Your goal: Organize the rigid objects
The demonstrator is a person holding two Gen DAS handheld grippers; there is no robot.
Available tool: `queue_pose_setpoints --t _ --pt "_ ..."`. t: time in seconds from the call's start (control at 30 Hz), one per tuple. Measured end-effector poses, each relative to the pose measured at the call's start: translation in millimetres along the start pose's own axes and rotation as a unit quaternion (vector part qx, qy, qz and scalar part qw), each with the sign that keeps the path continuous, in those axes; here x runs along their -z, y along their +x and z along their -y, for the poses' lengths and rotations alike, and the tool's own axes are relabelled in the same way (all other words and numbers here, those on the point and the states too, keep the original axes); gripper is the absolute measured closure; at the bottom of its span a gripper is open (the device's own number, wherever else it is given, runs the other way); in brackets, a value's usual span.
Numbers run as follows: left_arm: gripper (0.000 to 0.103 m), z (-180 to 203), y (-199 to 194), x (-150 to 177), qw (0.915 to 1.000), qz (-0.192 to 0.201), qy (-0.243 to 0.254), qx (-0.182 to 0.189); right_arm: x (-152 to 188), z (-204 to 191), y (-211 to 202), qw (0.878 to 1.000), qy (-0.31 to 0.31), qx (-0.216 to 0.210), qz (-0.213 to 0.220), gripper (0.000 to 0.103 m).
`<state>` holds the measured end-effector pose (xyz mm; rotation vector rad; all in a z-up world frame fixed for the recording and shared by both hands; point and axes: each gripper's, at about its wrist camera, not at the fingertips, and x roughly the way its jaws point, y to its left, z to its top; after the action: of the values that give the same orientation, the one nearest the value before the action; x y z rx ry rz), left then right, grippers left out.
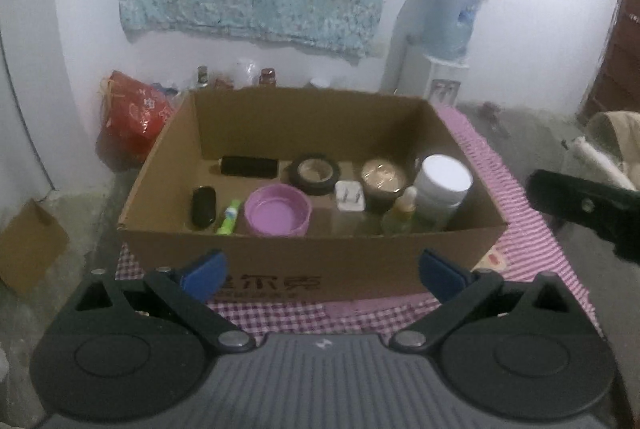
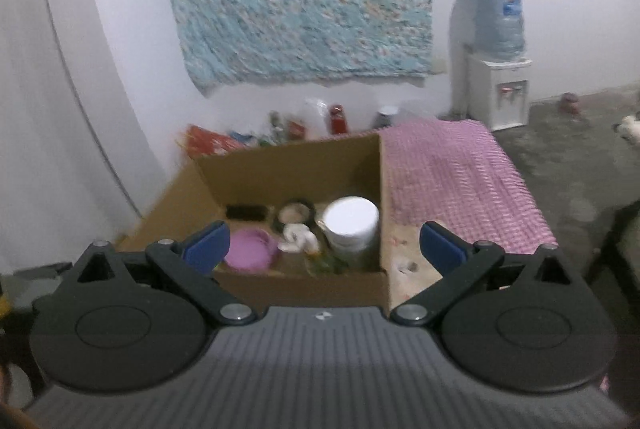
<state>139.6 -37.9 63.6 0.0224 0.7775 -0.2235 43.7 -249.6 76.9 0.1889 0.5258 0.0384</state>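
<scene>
Checked cloth, cardboard box long axis left-right, jar upright, both grippers' jaws apart, empty.

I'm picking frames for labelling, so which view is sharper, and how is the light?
Left wrist view: fairly sharp, items in the cardboard box readable, the purple bowl crisp. Right wrist view: smeared with motion blur, the white jar soft-edged. Both views: dim, bluish light, fisheye bending at the edges.

I see the box sitting on the cloth. In the box, the bowl is near the front, the tape roll behind it, the jar at the right.
</scene>
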Motion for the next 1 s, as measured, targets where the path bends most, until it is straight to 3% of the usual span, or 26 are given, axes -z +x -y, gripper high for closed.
queue_pose_setpoints --t 0.13,0.23,0.53,1.0 --pt "0.0 0 2 1 0.9988 0.014 0.023 -0.042 9 -14 3 0.999 -0.035 0.035 -0.002 0.001" --pt "0.0 -6 -1 0 0.9992 0.011 0.013 -0.037 12 -15 17 0.998 -0.036 0.042 -0.023 0.001" --pt "0.0 -18 -8 -3 0.9981 0.009 0.001 -0.061 17 -28 51 0.997 -0.039 0.023 -0.069 0.002" --pt "0.001 -19 -8 -4 0.9972 0.009 0.002 -0.074 13 -24 61 0.996 -0.031 0.015 -0.078 0.002"
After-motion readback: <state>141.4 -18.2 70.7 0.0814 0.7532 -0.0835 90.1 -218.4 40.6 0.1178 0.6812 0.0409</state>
